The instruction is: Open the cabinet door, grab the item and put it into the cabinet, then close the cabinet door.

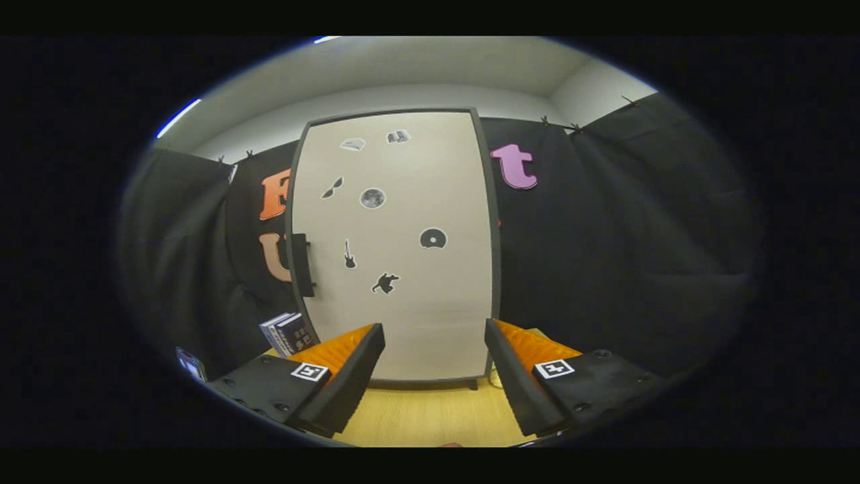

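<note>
My gripper [435, 366] hung with its fingers spread wide and nothing between them, pointed straight at the cabinet [396, 249] standing on the wooden table [430, 417]. The cabinet door [403, 302] was shut, its pale face dotted with small dark stickers [433, 238], and the dark handle [302, 264] sat on its left edge, beyond my left finger. A stack of dark boxes [289, 334] stood on the table just left of the cabinet, close behind my left fingertip. Black cloth [638, 255] hung behind it all.
</note>
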`<state>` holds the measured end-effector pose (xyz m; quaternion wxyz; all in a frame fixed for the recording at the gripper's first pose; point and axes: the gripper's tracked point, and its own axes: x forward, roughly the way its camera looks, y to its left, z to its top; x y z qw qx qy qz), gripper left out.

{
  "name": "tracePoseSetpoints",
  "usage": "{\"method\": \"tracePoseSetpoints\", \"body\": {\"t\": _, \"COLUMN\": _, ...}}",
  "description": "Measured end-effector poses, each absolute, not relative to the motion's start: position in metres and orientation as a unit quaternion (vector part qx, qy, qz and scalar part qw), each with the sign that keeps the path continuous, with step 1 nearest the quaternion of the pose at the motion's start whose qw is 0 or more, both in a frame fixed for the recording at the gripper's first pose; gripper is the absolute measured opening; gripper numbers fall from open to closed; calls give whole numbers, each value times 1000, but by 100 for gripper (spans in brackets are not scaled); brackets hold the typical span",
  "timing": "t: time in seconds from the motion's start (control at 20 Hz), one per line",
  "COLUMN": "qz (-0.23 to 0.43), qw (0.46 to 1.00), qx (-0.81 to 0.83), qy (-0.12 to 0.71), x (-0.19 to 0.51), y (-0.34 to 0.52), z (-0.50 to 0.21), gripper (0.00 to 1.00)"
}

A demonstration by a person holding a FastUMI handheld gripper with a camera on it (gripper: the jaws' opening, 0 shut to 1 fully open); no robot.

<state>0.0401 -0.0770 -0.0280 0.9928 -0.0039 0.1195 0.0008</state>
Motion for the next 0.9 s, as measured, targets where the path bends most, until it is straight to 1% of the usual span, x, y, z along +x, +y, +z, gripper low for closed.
{"method": "tracePoseSetpoints", "body": {"t": 0.4, "qz": -3, "qw": 992, "qx": 13, "qy": 124, "x": 22, "y": -98, "z": -39, "gripper": 97}}
{"method": "tracePoseSetpoints", "body": {"t": 0.9, "qz": -2, "qw": 992, "qx": 20, "qy": 122, "x": 24, "y": -98, "z": -50, "gripper": 96}}
